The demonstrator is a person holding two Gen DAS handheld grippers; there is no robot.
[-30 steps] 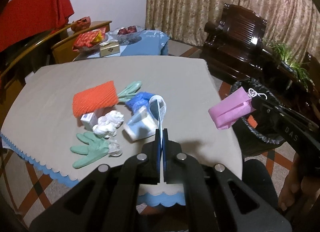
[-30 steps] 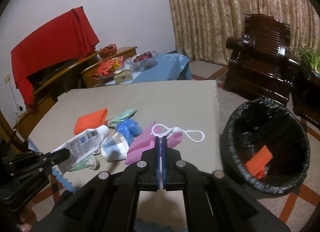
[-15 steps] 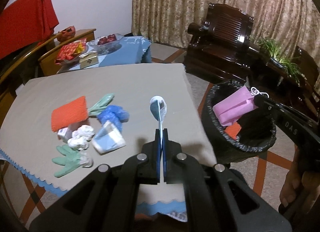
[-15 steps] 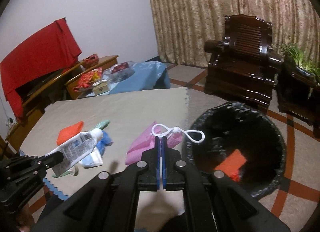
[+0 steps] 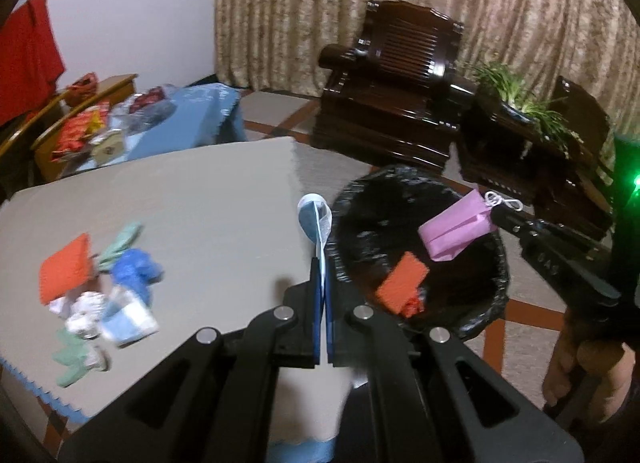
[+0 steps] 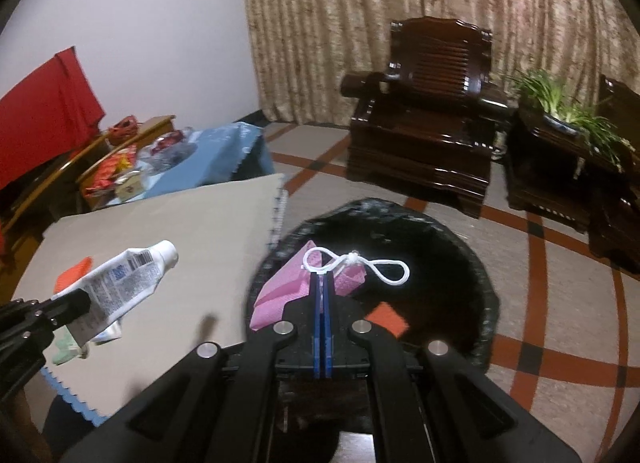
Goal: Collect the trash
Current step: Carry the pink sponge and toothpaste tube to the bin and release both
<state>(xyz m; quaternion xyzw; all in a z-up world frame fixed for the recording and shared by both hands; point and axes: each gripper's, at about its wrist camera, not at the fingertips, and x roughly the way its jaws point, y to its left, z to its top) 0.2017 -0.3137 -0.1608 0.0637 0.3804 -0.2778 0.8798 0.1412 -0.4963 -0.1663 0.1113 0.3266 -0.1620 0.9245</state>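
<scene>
left gripper (image 5: 322,263) is clamped on the flat crimped end of a white tube (image 5: 316,219), seen edge-on in the left wrist view, cap end pointing away and up along the fingers. from here the tube stands over the table's (image 5: 192,199) right edge, and the bin (image 5: 496,295) with its black liner lies just beyond it to the right and lower. the right gripper (image 5: 494,215) reaches in from the right, pinching a pink paper bag (image 5: 456,231) by its white cord above the bin's mouth; an orange packet (image 5: 402,283) already lies inside. more litter sits well apart on the left of the table: an orange pad (image 5: 64,271), a blue crumple (image 5: 134,271), white wads and green gloves (image 5: 74,359).

in the right wrist view, the right gripper (image 6: 322,281) is closed on the white cord (image 6: 352,261), the pink paper bag (image 6: 280,291) hanging under the fingers with the bin (image 6: 486,283) straight below and ahead. the white tube (image 6: 124,283) shows broadside at left, held by the left gripper (image 6: 76,305), its long axis slanting up toward the bin and its cap short of the rim.

by my reading the right hand is the nearer and could let go first; the left needs to carry rightward before dropping.
</scene>
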